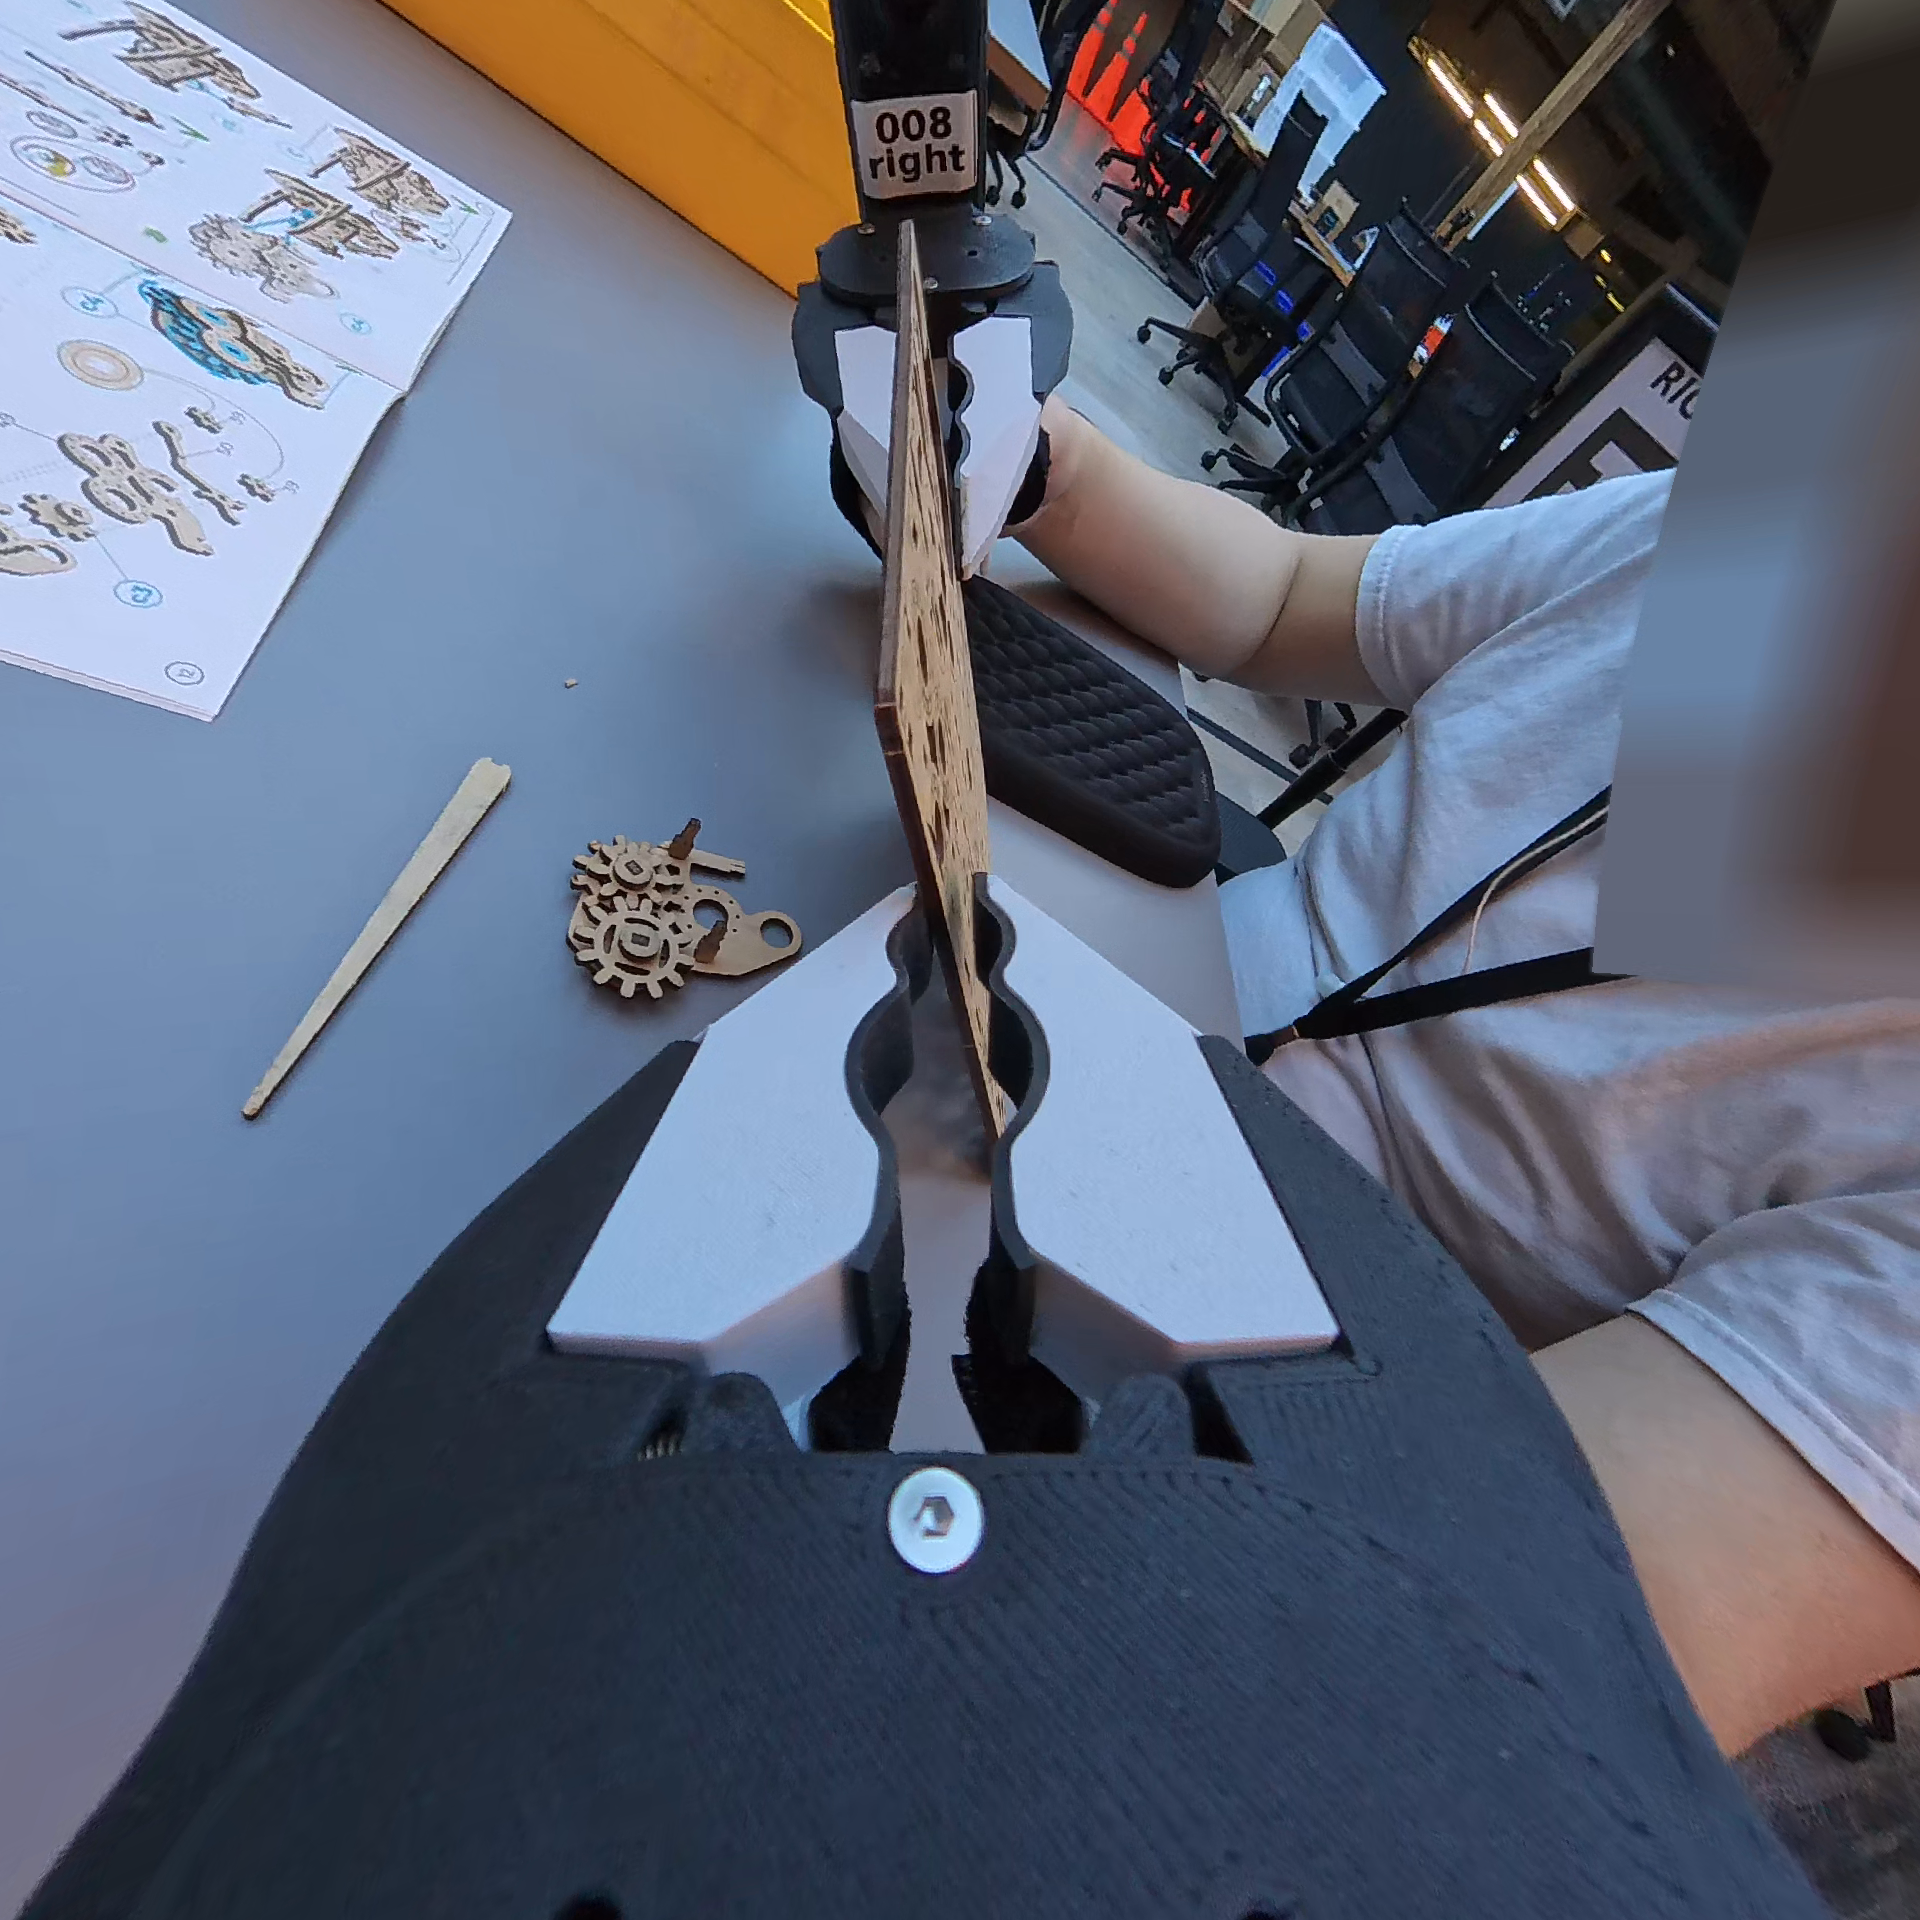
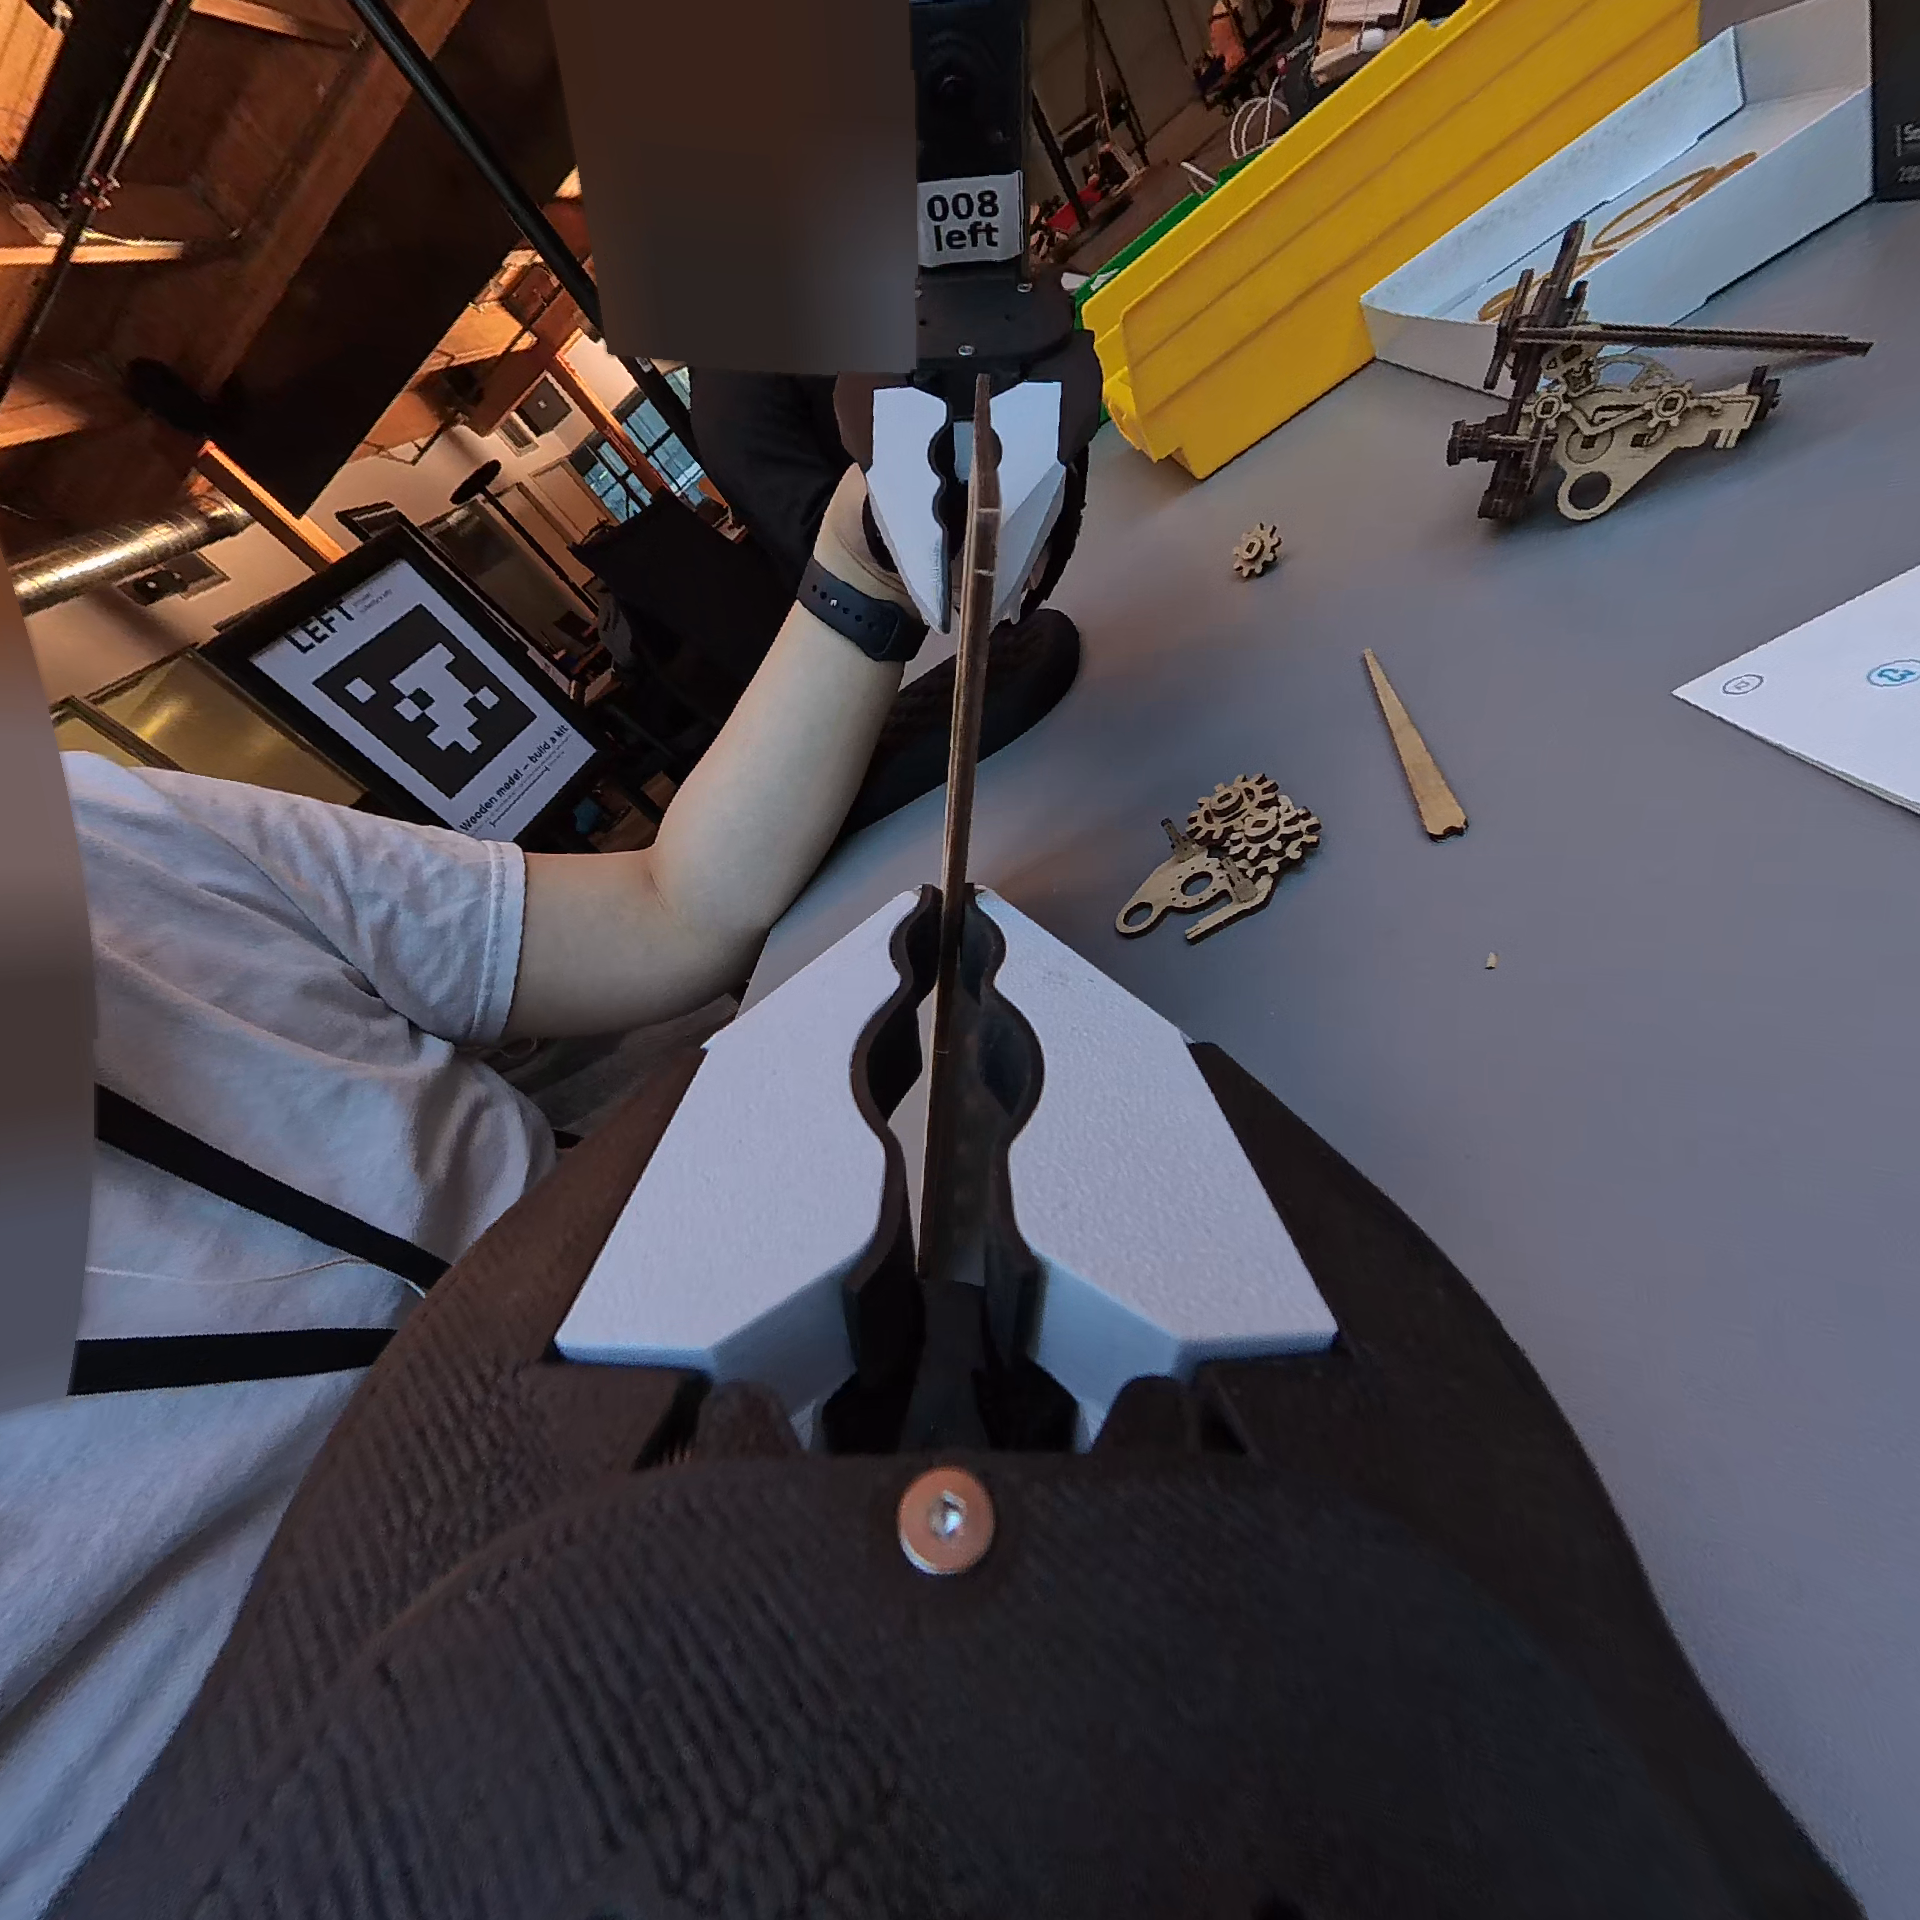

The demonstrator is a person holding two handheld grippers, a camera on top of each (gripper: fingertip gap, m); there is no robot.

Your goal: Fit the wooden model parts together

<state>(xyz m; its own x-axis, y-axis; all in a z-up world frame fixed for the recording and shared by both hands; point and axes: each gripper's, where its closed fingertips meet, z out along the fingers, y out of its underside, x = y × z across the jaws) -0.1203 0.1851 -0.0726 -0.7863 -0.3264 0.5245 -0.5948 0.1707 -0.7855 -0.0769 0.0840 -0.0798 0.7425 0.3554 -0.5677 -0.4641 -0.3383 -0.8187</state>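
Item: wooden sheet (image 1: 930,665), held edge-on above the tabletop's (image 1: 520,582) near edge, pinched at opposite ends by left tool (image 1: 951,914) and right tool (image 2: 951,904) (pre-fitting step, seemingly); next: free a part for the gear piece (image 1: 665,920).

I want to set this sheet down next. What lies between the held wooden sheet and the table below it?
Nothing visible under the wooden sheet except a black padded rest at the table edge. The gear assembly and wooden stick lie off to one side.
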